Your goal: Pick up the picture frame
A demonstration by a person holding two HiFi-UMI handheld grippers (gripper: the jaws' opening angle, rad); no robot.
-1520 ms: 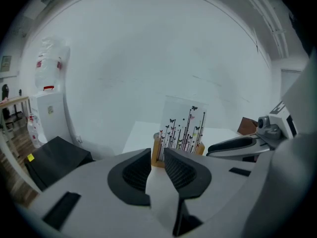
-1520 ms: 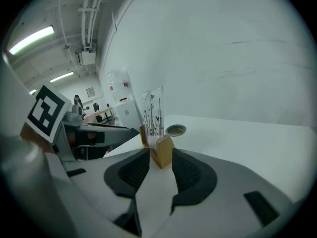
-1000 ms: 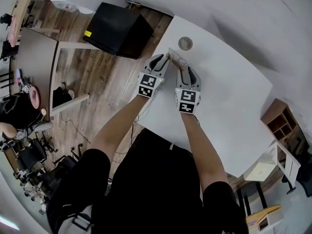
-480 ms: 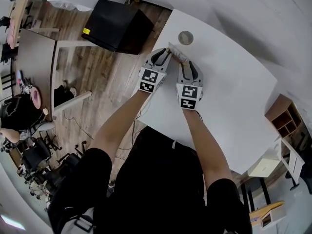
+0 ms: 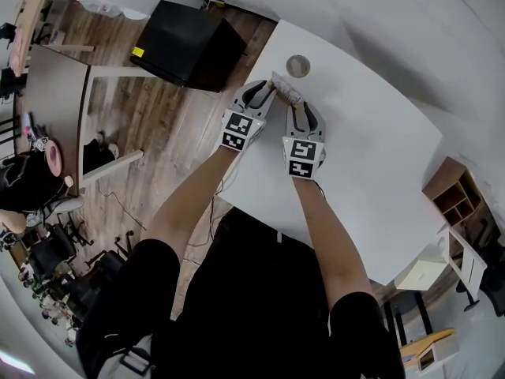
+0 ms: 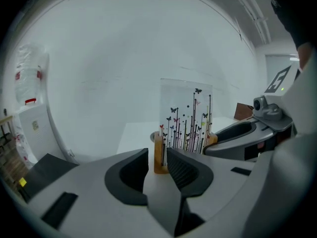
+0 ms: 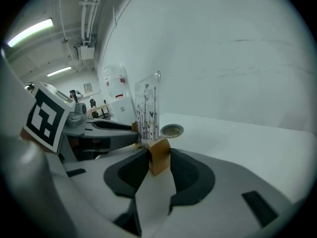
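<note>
Left tool [image 6: 157, 155], right tool [image 7: 159, 158] tight on picture frame [image 6: 186, 114] feet [image 7: 159, 148]; butterflies [image 6: 198, 90] only up close.

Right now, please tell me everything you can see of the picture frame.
The picture frame is a clear, glassy panel printed with thin dark stems and small coloured butterflies. It stands upright, slotted into two wooden blocks, one at each lower corner, over the white table. The left gripper is closed on one block, the right gripper on the other. I cannot tell whether it is lifted.
</note>
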